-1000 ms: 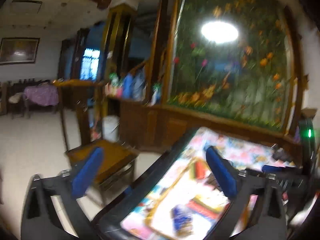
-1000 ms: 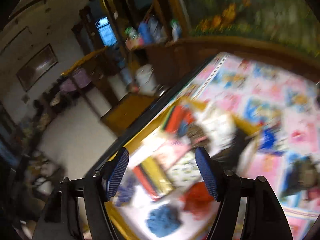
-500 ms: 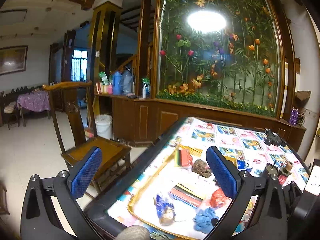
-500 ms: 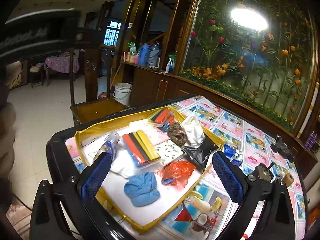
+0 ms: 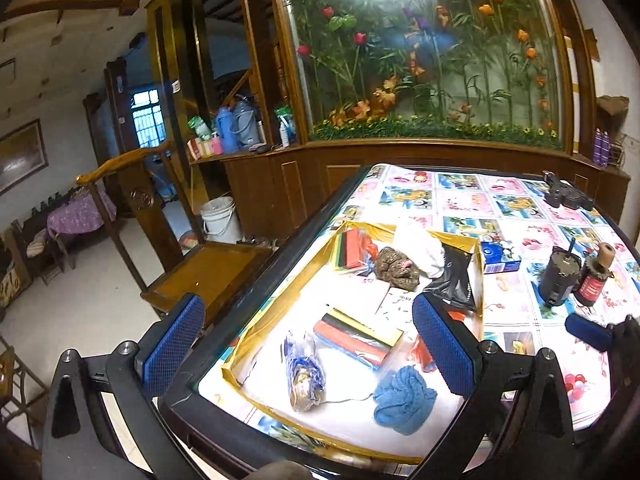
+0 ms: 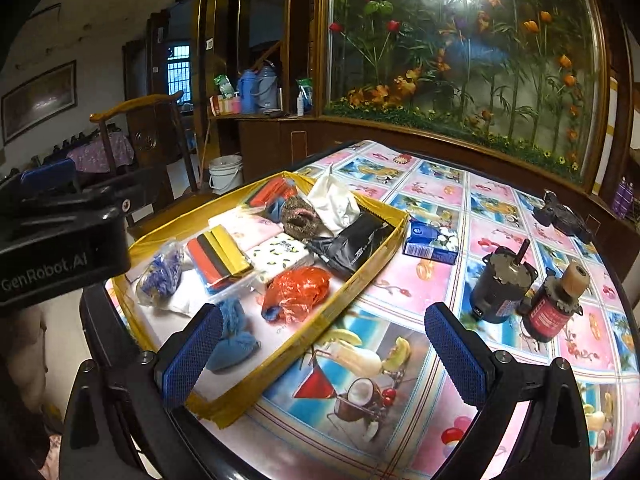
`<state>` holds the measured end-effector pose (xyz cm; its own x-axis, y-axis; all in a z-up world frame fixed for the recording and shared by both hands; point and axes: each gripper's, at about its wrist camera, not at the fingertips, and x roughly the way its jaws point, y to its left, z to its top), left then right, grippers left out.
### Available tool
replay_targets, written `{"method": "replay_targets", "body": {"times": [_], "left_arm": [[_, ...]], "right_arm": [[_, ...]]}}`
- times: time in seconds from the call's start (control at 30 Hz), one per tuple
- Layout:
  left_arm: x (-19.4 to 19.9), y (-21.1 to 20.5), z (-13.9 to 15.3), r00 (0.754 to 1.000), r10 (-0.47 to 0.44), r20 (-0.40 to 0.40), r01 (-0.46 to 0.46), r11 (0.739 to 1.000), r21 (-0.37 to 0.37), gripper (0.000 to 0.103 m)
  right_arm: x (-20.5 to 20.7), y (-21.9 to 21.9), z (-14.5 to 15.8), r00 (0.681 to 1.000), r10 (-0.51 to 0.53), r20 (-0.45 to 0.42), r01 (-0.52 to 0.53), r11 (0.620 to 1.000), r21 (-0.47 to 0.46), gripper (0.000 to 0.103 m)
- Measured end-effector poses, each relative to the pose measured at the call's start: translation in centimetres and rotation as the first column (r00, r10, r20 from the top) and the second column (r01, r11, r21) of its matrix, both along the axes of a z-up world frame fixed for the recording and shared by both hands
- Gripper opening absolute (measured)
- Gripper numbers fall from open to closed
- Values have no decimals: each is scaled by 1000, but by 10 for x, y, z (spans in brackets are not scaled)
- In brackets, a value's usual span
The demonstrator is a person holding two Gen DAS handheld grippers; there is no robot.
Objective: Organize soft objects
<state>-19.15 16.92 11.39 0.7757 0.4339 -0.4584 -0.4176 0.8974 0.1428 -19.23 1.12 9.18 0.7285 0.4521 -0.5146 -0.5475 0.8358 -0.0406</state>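
A shallow yellow-rimmed tray [image 5: 236,354] [image 6: 384,240] lies on the table's left part and holds soft things: a blue knitted cloth [image 5: 404,398] [image 6: 236,344], an orange-red plastic bag [image 6: 298,290], a brown woolly piece [image 5: 396,266] [image 6: 298,216], a white cloth [image 5: 418,240] [image 6: 332,202], a black pouch [image 6: 354,242], folded coloured cloths in clear wrap [image 5: 356,338] [image 6: 218,258] and a blue bag [image 5: 306,372] [image 6: 160,272]. My left gripper [image 5: 308,350] is open above the tray's near end. My right gripper [image 6: 324,358] is open over the tray's near right rim.
Two small motors [image 6: 498,284] [image 6: 554,304] and a blue carton [image 6: 430,242] stand on the patterned tablecloth [image 6: 440,200] right of the tray. A black object [image 6: 564,216] lies at the far right. A wooden chair [image 5: 200,272] stands left of the table.
Both grippers have swung from the room down toward the table and come closer to the tray. The views have steadied. Both stay open and empty.
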Motion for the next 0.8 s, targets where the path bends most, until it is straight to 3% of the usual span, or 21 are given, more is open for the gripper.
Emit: {"method": "replay_targets", "body": {"times": [0.57,0.8], "left_arm": [[-1,42,-16,997,75,-35,-79,989,-125,103],[-1,44,-19,996,83,-45,-89,988,-127,103]], "right_arm": [[-16,36,-6,998,55,15,-54,995,-86,103],[-14,37,-6,998,58,6,-57,995,-86,103]]}}
